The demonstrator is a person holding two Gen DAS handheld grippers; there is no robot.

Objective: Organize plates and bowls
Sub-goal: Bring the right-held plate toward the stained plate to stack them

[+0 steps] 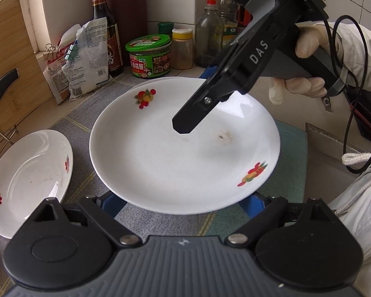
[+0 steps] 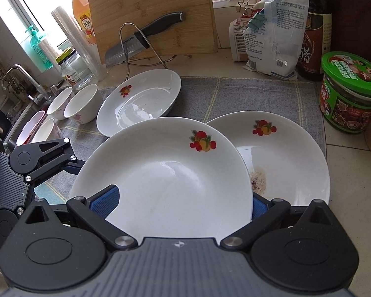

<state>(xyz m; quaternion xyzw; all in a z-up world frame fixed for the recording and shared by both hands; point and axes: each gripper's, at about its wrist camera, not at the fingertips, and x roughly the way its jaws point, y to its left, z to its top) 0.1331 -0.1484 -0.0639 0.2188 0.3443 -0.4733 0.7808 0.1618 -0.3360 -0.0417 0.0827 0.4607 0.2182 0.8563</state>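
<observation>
Black right claw (image 1: 185, 126) reads "DAS", over white plate (image 1: 175, 153)

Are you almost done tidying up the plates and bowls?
Not yet, it looks like early days. Done: nothing is neatly stacked so far. In hand: one plate sits between the pads of the right gripper, overlapping the stained plate behind it; whether it is clamped isn't clear. Left: a third plate lies alone on the mat, and the bowls stand loose beside it.
</observation>
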